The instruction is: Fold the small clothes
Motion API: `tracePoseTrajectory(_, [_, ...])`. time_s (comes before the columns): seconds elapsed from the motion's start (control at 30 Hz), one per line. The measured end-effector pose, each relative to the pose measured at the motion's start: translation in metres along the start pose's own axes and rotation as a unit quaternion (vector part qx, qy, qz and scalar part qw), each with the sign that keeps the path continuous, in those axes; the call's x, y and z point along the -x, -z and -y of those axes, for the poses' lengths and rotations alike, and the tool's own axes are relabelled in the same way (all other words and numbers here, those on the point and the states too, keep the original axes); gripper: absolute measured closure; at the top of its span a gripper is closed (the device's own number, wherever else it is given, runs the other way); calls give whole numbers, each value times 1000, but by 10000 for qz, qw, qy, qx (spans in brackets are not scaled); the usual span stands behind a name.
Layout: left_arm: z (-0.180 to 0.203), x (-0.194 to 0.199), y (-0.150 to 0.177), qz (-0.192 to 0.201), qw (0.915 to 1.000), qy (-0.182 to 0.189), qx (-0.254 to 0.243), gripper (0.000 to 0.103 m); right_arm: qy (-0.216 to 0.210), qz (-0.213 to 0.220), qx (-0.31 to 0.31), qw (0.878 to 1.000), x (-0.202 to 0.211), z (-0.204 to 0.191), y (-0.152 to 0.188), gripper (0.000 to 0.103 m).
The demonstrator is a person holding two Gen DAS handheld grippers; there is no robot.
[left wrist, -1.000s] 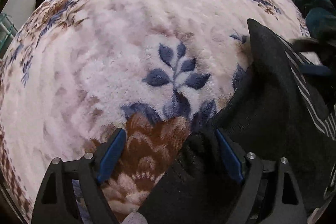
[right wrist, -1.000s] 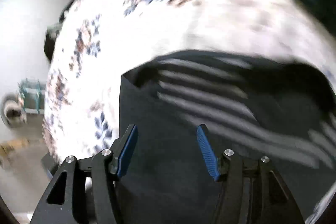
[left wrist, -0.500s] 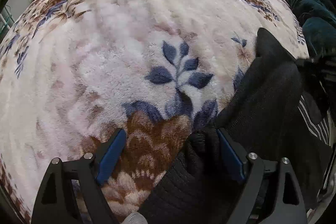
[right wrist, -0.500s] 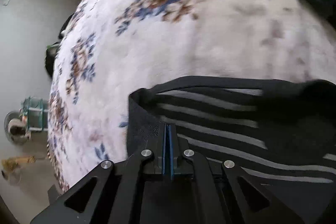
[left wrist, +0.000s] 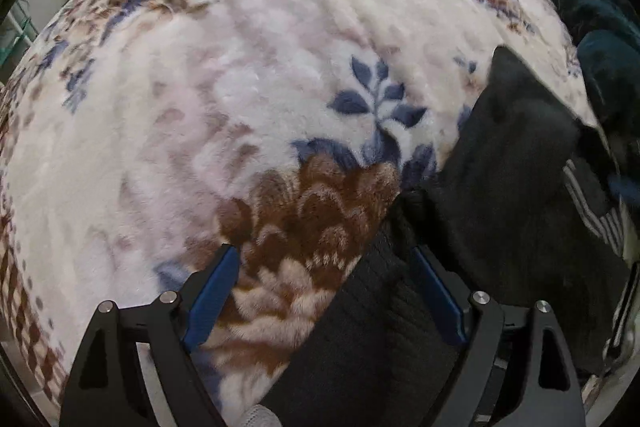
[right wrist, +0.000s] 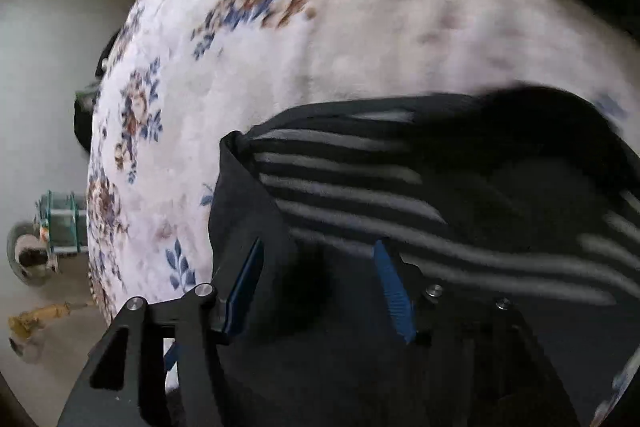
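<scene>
In the left wrist view, the left gripper (left wrist: 326, 291) stands wide and holds nothing; the black striped garment (left wrist: 512, 195) lies on the floral blanket (left wrist: 240, 107), its ribbed edge by the right finger. In the right wrist view, the right gripper (right wrist: 318, 283) has just been opening, fingers apart above the garment (right wrist: 400, 187). It looks soft, light and floppy; a hem or corner suits pinching.

A black knit garment with grey stripes (left wrist: 516, 187) is spread on a fluffy white floral blanket (left wrist: 248, 99), toward its right side.
</scene>
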State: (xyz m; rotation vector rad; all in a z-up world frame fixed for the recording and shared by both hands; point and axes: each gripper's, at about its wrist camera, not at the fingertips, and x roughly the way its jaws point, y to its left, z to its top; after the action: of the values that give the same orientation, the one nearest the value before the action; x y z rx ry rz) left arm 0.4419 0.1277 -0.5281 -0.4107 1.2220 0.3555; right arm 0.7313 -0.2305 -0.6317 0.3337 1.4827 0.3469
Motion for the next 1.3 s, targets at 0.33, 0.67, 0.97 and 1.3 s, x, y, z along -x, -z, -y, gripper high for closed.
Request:
tracePoseTrajectory(0.33, [91, 41, 6, 608, 9907, -42, -1217, 16, 1372, 932, -2050, 9646, 141, 181, 163, 43])
tracePoseTrajectory(0.67, [143, 4, -1, 607, 9817, -475, -1742, 16, 1140, 831, -2406, 9603, 111, 262, 178, 89])
tracePoseTrajectory(0.97, [137, -13, -35, 730, 9846, -699, -1424, 16, 1589, 2008, -1732, 9510, 181, 226, 162, 103])
tracePoseTrajectory(1.3, [135, -45, -58, 371, 9818, -848, -1657, 15, 457, 263, -2645, 9629, 107, 293, 171, 38])
